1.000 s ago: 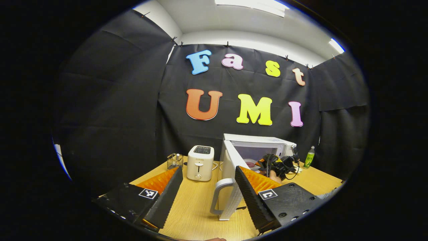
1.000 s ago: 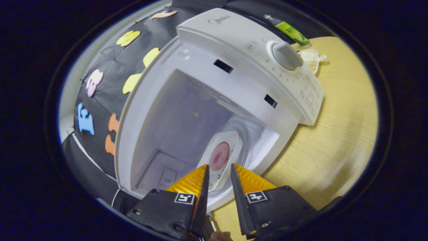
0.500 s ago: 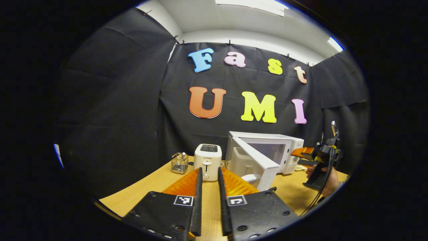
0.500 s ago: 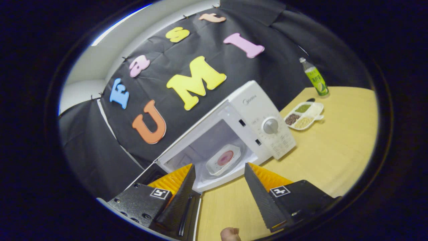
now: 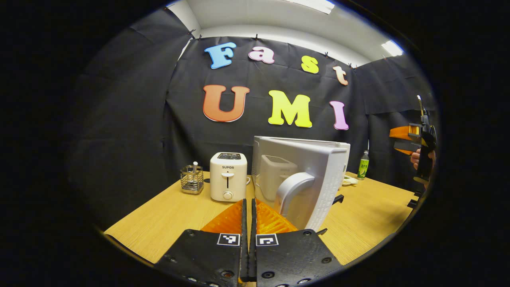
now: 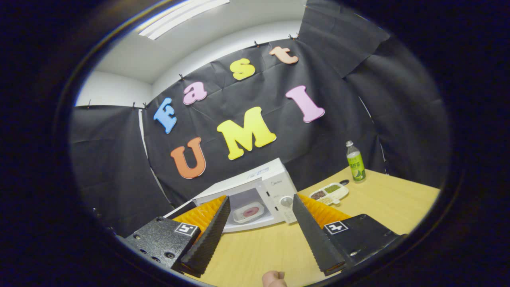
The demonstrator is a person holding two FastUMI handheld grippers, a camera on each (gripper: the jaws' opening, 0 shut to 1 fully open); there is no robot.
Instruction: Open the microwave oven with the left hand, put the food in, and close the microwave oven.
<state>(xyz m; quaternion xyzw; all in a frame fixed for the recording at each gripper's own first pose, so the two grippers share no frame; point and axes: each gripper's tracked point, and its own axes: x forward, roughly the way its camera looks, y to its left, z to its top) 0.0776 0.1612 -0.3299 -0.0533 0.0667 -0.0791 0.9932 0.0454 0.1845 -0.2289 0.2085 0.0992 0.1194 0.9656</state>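
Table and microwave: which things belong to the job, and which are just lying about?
Job: microwave, its open door, food tray inside, left gripper, right gripper.

Lying about: toaster, wire basket, green bottle, snack dish.

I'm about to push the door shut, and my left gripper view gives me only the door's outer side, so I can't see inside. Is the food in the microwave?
Observer: Yes. In the right gripper view the food tray, white with a pink item on it, lies inside the microwave.
Operator: Is the right gripper holding anything, or in the way of the opening?
Observer: The right gripper is open and holds nothing.
Operator: And how near the opening is it?
Observer: It looks drawn back from it. Bare table shows between its fingers in front of the microwave.
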